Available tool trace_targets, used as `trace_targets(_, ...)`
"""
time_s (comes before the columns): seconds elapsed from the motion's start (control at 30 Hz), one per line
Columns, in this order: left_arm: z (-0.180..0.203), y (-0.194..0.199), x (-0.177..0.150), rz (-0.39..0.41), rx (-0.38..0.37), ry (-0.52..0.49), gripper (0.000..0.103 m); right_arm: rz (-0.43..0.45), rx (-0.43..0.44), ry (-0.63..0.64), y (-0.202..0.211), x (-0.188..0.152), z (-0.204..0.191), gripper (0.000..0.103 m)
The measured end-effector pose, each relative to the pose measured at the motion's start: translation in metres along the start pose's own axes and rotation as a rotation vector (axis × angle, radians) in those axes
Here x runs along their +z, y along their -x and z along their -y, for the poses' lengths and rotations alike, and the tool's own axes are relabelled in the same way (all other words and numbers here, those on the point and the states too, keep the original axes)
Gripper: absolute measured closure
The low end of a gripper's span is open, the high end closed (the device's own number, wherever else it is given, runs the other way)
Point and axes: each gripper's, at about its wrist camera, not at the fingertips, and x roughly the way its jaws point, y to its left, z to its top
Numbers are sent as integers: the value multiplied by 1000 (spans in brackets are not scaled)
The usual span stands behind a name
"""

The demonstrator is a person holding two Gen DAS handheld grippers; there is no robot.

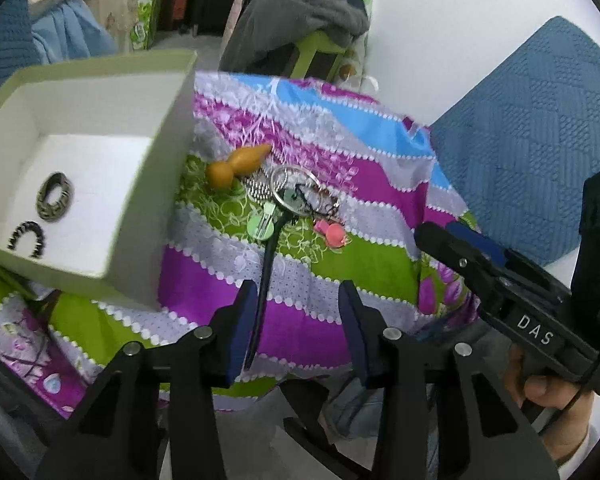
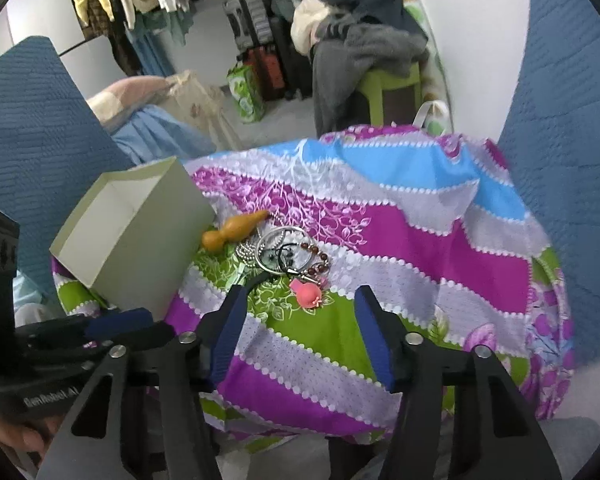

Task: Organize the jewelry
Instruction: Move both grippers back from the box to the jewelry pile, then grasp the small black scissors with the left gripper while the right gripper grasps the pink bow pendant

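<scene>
Two hair rings (image 1: 40, 220) boxed (image 1: 100, 80); bangles, beads, clips (image 1: 296, 196) still heaped on cloth. Left gripper (image 1: 298, 332), right gripper (image 2: 300, 334): parted, empty.

Striped floral cloth (image 2: 400, 240) under box (image 2: 148, 236), jewelry heap (image 2: 284, 252).

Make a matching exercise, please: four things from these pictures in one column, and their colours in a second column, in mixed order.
Things:
1. box
2. gourd
3. small clip
4. gripper pads

Colours:
A. pink
B. dark blue
C. pale, with white inside
D. orange-brown

Pairs: 1-C, 2-D, 3-A, 4-B
</scene>
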Motion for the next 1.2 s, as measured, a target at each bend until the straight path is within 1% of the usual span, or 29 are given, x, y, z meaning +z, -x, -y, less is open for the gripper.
trace_targets(0.03, -2, -6, 1, -14, 8, 7, 65, -11, 3, -1, -5, 1, 1, 52)
trace_targets(0.13, -8, -23, 0, -55, 15, 24, 68, -55, 17, -10, -24, 5, 4, 57)
trace_targets(0.17, -10, -28, -1, -66, 17, 27, 71, -73, 22, -12, -31, 6, 4, 57)
trace_targets(0.27, -13, -40, 0, -86, 27, 27, 74, -119, 40, -20, -49, 8, 7, 61)
trace_targets(0.37, -11, -44, -1, -81, 43, 17, 77, -162, 22, -3, -66, 8, 7, 62)
trace_targets(0.47, -10, -50, -1, -80, 62, 20, 77, -200, 14, 24, -83, 9, 4, 65)
trace_targets(0.57, -13, -56, 1, -83, 71, 21, 78, -225, 5, 55, -95, 9, 0, 69)
trace_targets(0.63, -14, -59, 3, -87, 76, 22, 79, -255, -9, 74, -102, 7, -1, 74)
trace_targets(0.67, -15, -61, 4, -90, 65, 32, 81, -259, -39, 90, -104, 5, -2, 75)
trace_targets(0.7, -17, -62, 4, -90, 48, 44, 81, -272, -60, 107, -105, 3, -3, 81)
trace_targets(0.77, -19, -63, 5, -90, 35, 61, 82, -274, -59, 103, -105, 3, -2, 81)
trace_targets(1.0, -15, -71, 5, -97, 74, 24, 83, -279, -58, 46, -96, -2, 7, 82)
trace_targets(1.1, -11, -76, 7, -91, 88, -6, 84, -275, -57, 25, -90, -4, 10, 82)
trace_targets(1.2, -4, -85, 8, -107, 110, -49, 84, -260, -49, -1, -83, -4, 10, 82)
